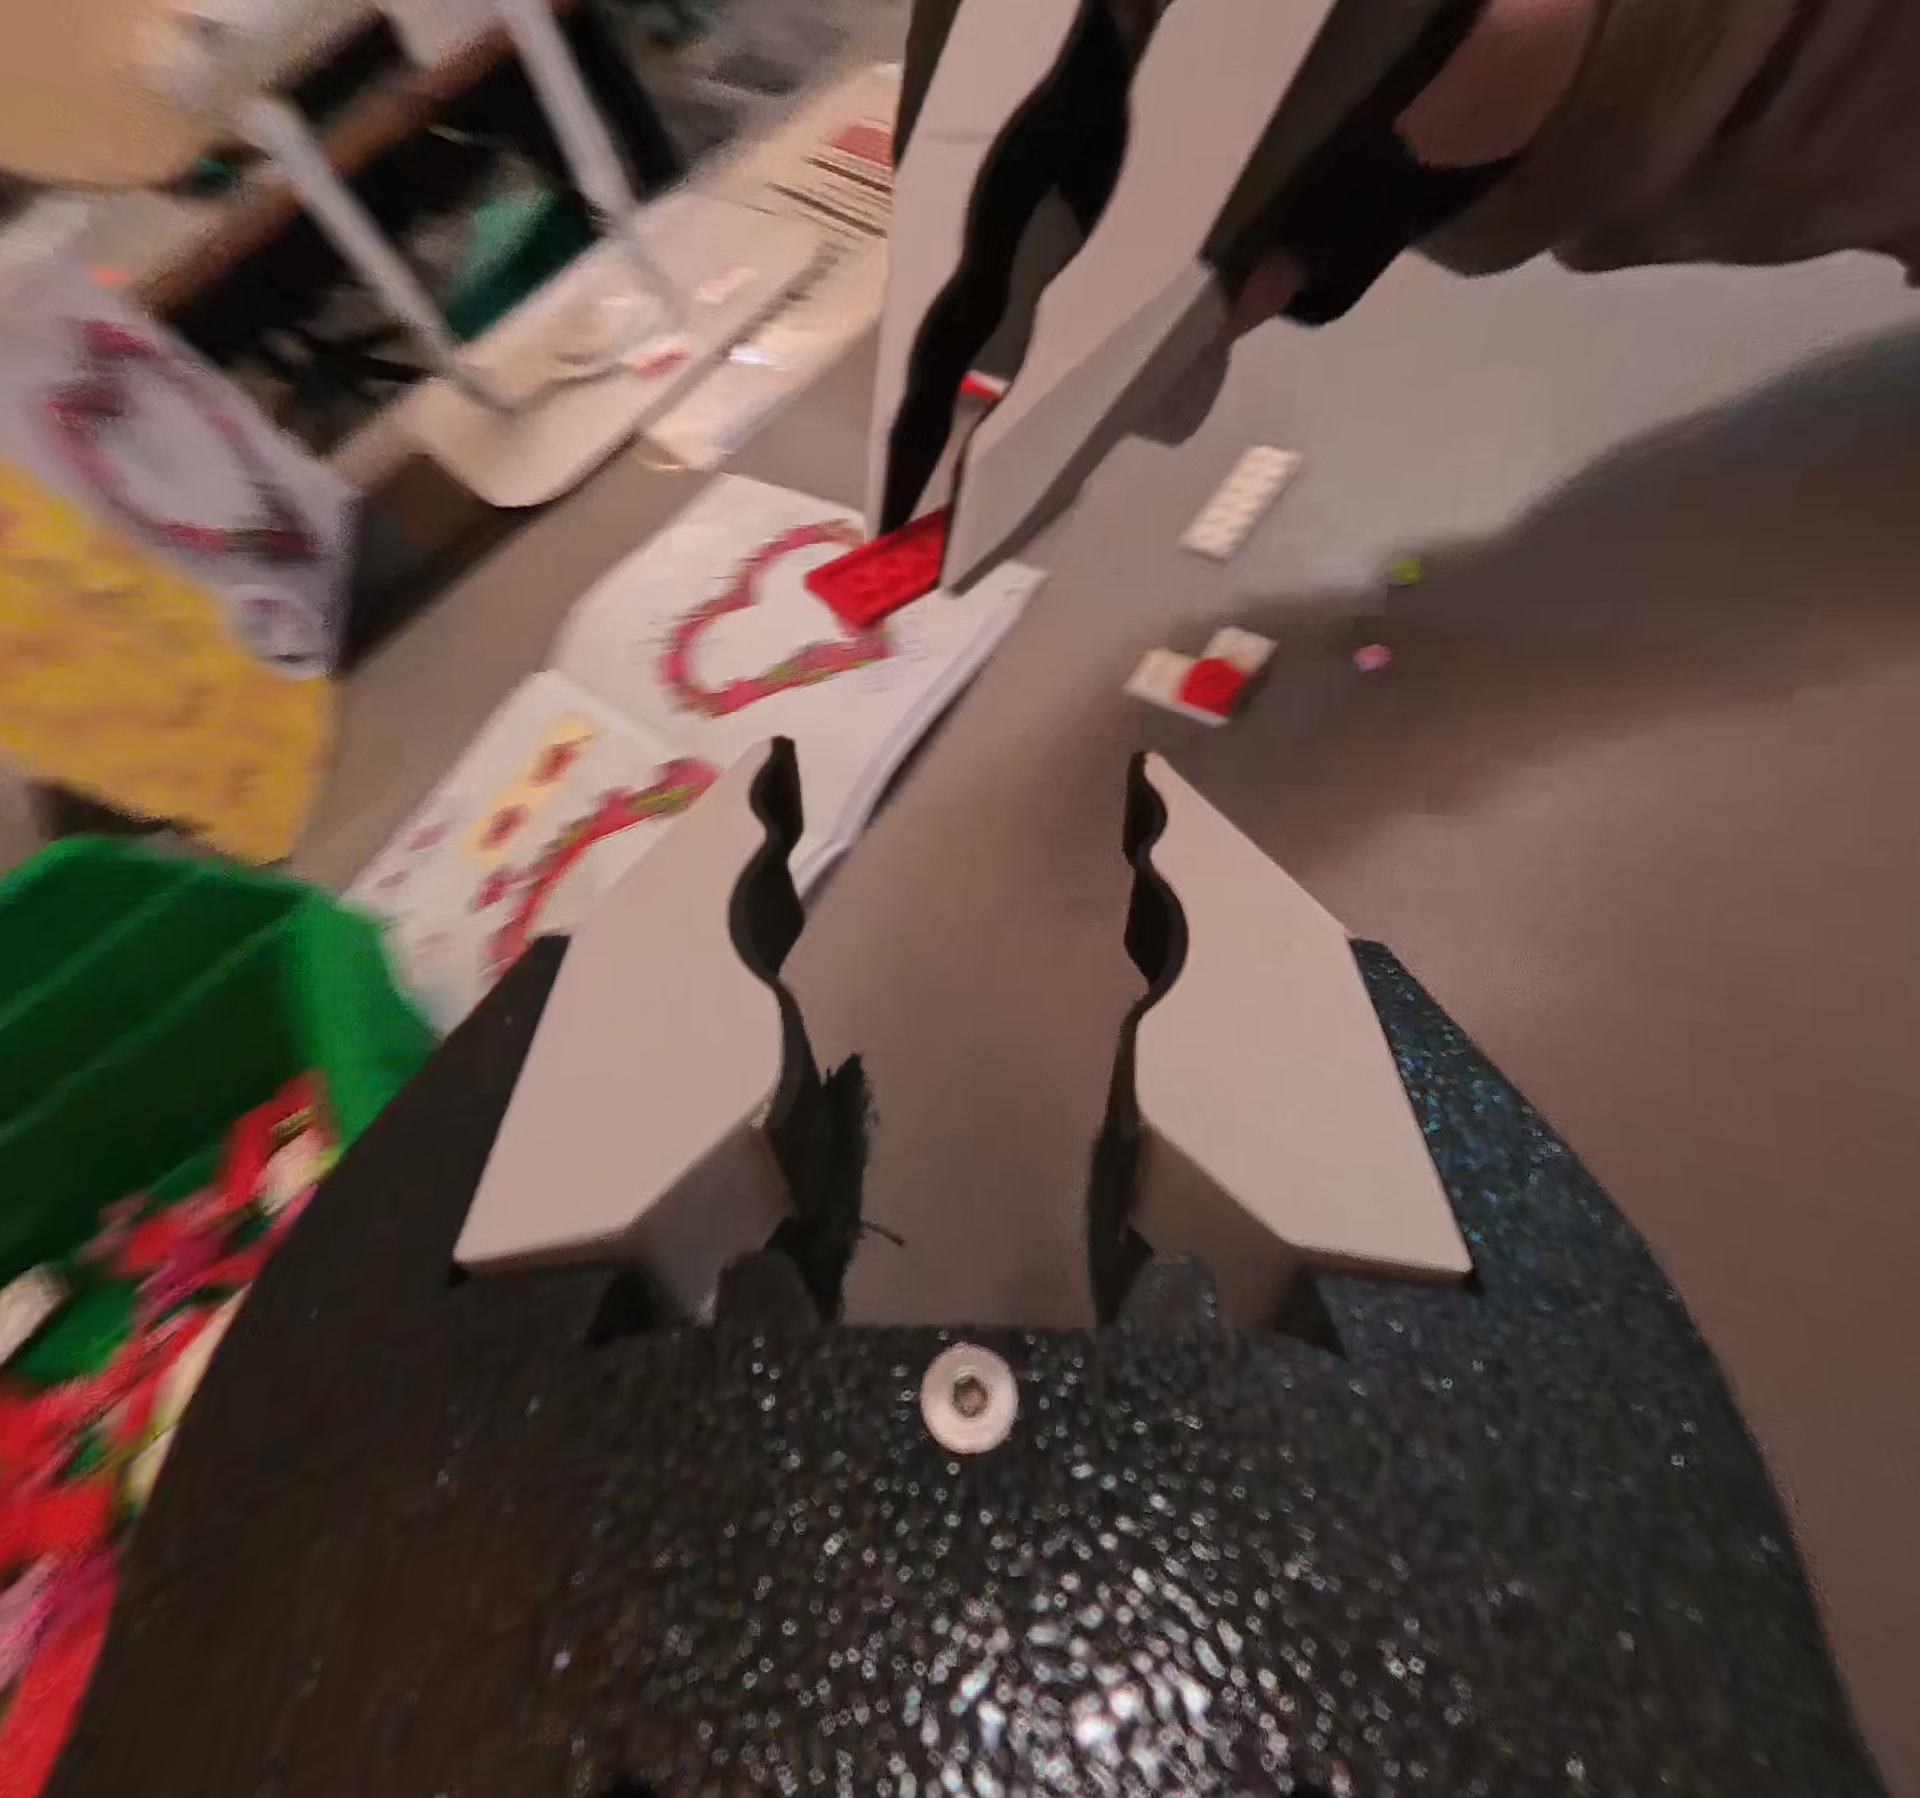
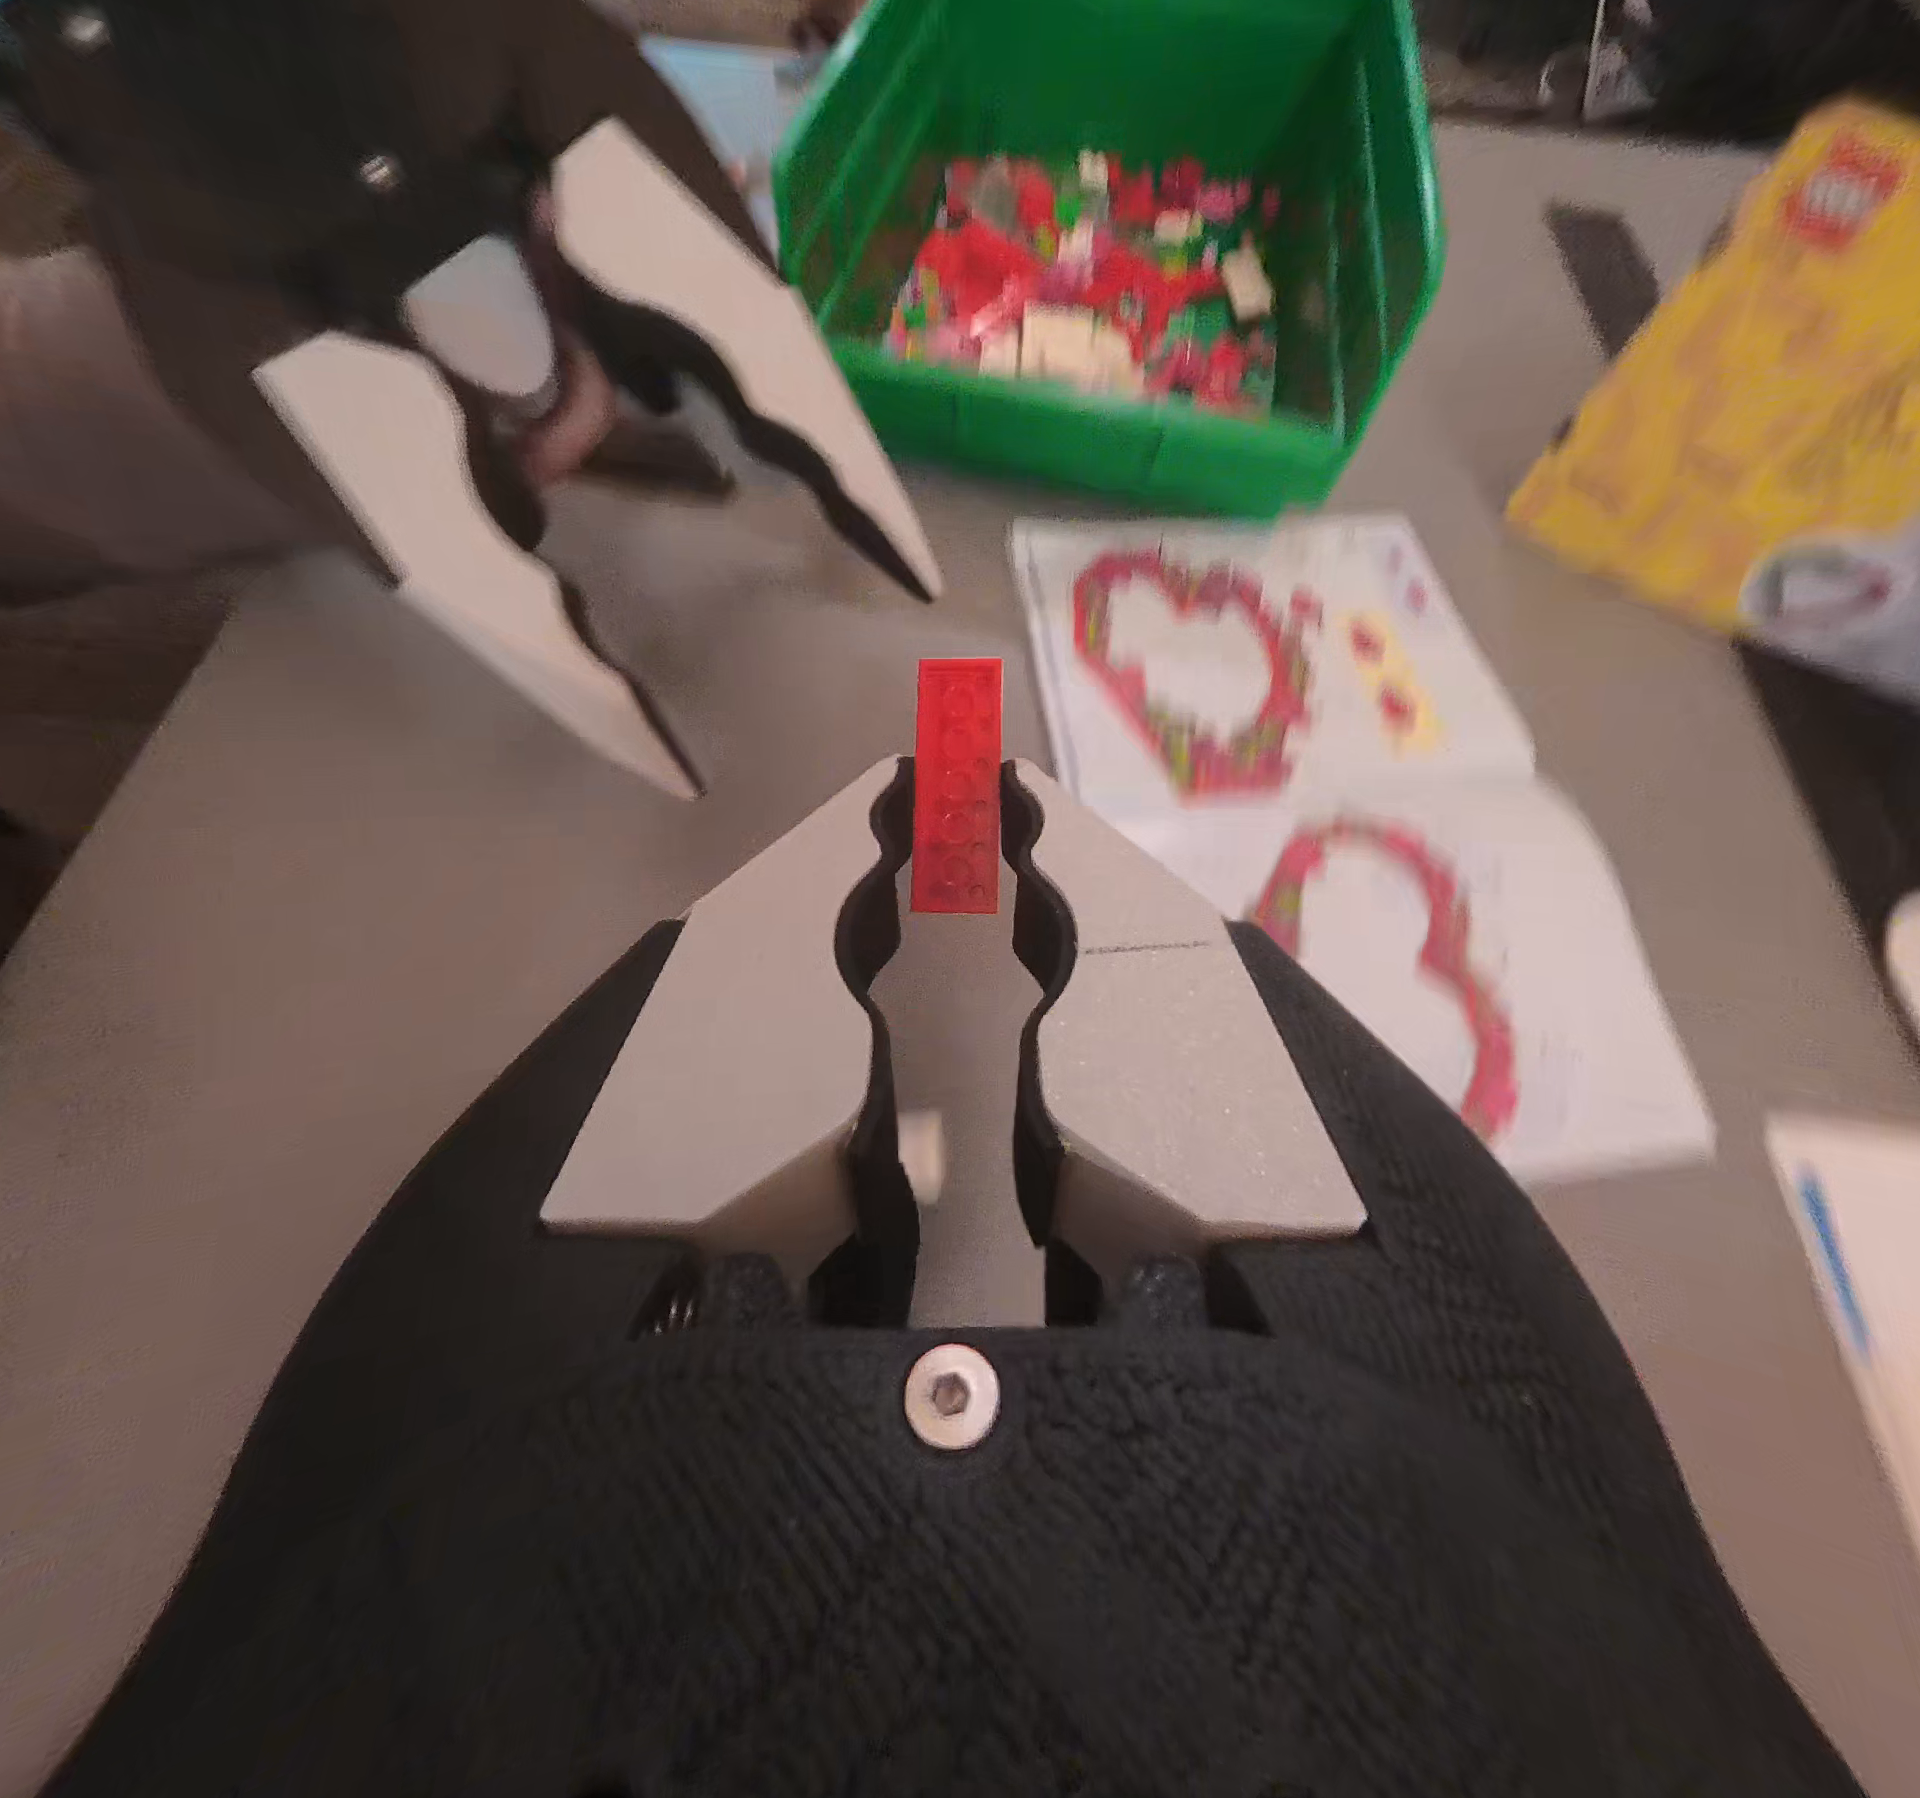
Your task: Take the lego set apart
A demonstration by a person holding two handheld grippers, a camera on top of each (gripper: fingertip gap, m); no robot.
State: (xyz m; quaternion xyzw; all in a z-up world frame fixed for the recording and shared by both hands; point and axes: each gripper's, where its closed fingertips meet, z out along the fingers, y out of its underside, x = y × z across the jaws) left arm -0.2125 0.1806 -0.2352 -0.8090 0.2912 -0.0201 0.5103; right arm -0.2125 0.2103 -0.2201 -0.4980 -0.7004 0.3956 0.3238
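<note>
right hand-held gripper (image 2: 957, 774) pinches red plate (image 2: 957, 787) edgewise; slip risks dropping it short of green bin (image 2: 1101, 444); left hand-held gripper (image 1: 961, 766) released.

A cluttered indoor work area, seemingly a hobby or data-collection room rather than a kitchen or shop. A plain grey tabletop (image 2: 312, 917) carries an open instruction booklet (image 2: 1351, 813) printed with a red heart-shaped model, a green plastic bin (image 2: 1091, 460) filled with loose bricks, and a yellow toy box (image 2: 1714, 398). Beyond the table edge stand a white-legged table frame (image 1: 343, 159) and blurred dark furniture. Loose white and red bricks (image 1: 1205, 673) lie scattered on the tabletop. The room's exact kind cannot be told.
</note>
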